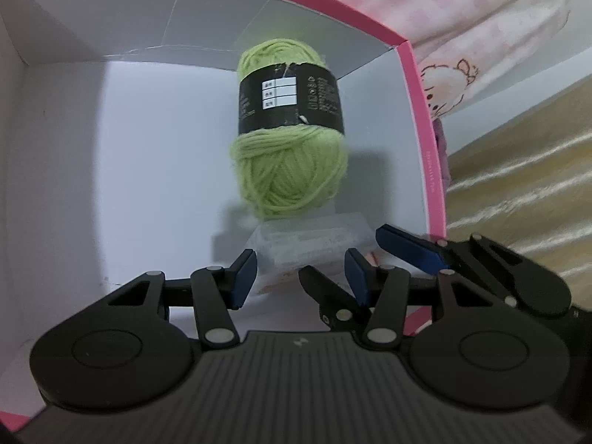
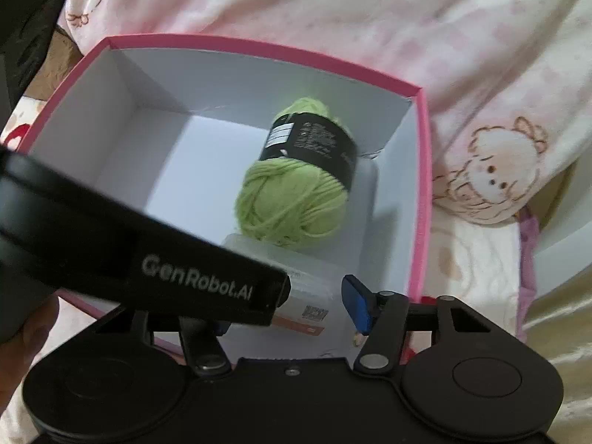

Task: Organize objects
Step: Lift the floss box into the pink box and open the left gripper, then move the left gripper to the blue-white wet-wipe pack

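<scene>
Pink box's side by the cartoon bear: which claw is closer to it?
Right. The right claw comes in just beside that pink cardboard wall; the left claw sits nearer the middle, straddling the clear plastic case.

pink cartoon-print bedding (image 2: 370, 18) under an open pink box (image 2: 421, 185), golden fabric (image 1: 525, 192) alongside

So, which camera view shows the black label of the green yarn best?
The left wrist view: the label faces the camera, sharp and unobstructed. In the right wrist view the label appears smaller, angled and blurred on the green yarn.
</scene>
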{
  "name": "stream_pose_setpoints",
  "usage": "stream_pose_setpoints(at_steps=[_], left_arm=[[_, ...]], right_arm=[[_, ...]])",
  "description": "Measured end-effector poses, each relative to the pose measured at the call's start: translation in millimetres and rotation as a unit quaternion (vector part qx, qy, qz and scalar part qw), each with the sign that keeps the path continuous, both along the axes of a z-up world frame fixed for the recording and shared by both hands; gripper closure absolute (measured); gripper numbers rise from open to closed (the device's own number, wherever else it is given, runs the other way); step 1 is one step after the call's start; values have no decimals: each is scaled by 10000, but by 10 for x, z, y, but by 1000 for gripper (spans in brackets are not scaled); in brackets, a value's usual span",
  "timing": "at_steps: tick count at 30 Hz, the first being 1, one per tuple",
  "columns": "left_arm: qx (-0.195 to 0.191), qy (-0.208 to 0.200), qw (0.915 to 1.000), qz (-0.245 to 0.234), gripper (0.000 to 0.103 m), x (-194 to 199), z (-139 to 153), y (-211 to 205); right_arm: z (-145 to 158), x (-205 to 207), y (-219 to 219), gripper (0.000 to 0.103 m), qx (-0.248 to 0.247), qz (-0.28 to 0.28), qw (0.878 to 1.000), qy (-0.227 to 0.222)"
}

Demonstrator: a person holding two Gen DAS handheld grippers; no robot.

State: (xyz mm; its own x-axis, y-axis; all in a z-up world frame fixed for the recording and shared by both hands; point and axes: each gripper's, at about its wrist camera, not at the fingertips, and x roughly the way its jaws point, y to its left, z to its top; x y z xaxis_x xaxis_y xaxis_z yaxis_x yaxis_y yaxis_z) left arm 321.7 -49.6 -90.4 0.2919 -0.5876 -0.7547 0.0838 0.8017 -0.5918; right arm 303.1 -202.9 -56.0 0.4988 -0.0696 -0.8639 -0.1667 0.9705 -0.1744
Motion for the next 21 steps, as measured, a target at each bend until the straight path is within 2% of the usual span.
stream_pose_setpoints(at_steps=[4,6,9,16,21], left_arm=[[406,-490,9978,-160,49,-156,156,-70],[755,-805,9932,-374,46,-267,289,-111],[1097,-1042,9870,-546,42,-381,497,-106],[1258,-1136,9801,-1033,37,-665,1103,152],[1559,-1457,9675,-1361,35,-945,1499,159]], right_arm=[[107,-232,-78,40,157,23,9991,-387],[191,-353,-126,40,365,59,9981,-500],[326,-485,-177,38,622,13,9966,-536],[789,-817,-379,36,1192,-112,9917,-472],[1128,-1130,-469,34,1611,-180,9853,-539]])
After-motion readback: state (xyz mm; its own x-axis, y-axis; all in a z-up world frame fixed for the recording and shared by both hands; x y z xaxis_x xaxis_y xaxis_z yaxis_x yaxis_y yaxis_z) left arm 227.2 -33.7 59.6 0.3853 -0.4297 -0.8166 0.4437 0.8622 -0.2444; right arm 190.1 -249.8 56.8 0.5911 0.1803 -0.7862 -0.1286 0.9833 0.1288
